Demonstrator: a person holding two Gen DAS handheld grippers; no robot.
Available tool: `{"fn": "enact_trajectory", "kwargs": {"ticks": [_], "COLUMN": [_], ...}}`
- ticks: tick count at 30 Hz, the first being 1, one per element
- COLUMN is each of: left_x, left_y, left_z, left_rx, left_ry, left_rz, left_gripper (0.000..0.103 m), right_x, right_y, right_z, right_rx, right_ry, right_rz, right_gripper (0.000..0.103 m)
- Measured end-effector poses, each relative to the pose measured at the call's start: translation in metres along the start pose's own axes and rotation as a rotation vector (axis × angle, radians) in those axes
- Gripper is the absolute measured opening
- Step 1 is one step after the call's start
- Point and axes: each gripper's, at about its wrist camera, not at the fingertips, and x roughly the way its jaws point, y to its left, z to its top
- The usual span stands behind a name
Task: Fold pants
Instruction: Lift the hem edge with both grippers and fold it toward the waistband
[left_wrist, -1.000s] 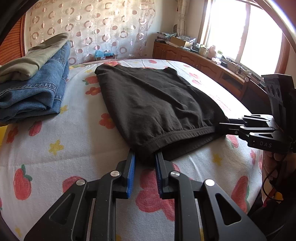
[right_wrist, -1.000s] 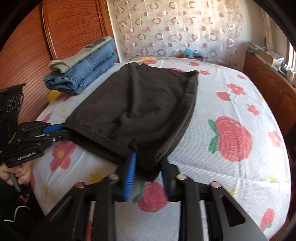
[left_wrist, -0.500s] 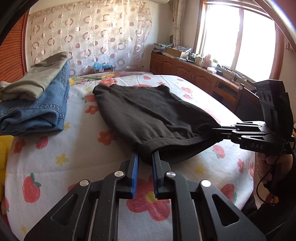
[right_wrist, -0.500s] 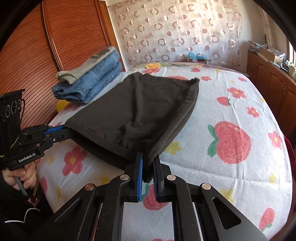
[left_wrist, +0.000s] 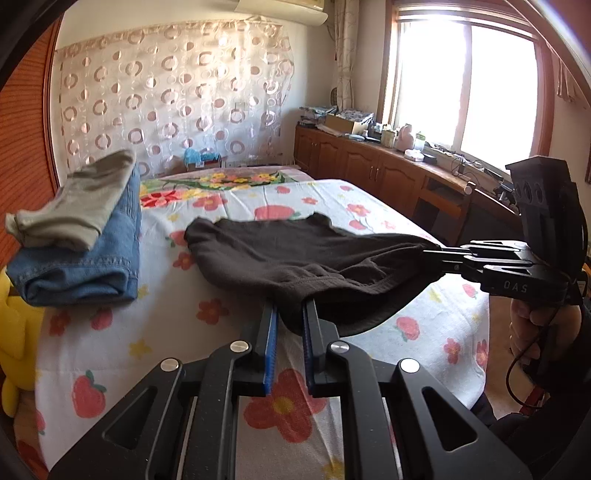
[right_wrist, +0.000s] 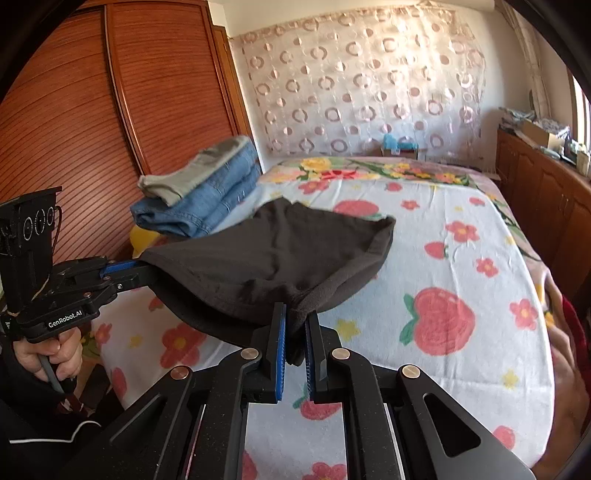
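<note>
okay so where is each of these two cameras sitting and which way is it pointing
Left wrist: sits on the left gripper, faces across the bed toward the window; shows the right gripper and its hand.
Right wrist: sits on the right gripper, faces the wardrobe and curtain; shows the left gripper.
Shared: pants, both grippers clamping them, jeans.

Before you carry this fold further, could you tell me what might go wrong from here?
1. Each gripper, left and right, pinches only a corner of the black pants; one could slip out.
2. The edge between them sags and may crease.
3. The jeans stack lies close by; a swing might knock it.
</note>
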Motion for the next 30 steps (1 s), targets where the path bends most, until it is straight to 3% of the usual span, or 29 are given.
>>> {"fn": "enact_trajectory", "kwargs": {"ticks": [30], "left_x": [-0.049], "left_y": [-0.010], "left_z": [0.018], "left_rx": [0.042], "left_ry": [-0.090], "left_rz": [-0.038], "left_gripper": [0.013], "right_x": [-0.058], "right_y": [0.011], "right_z": [0.004], "right_rx": [-0.058], "right_ry": [-0.085], "right_rz": [0.020], "right_gripper": [0.009]}}
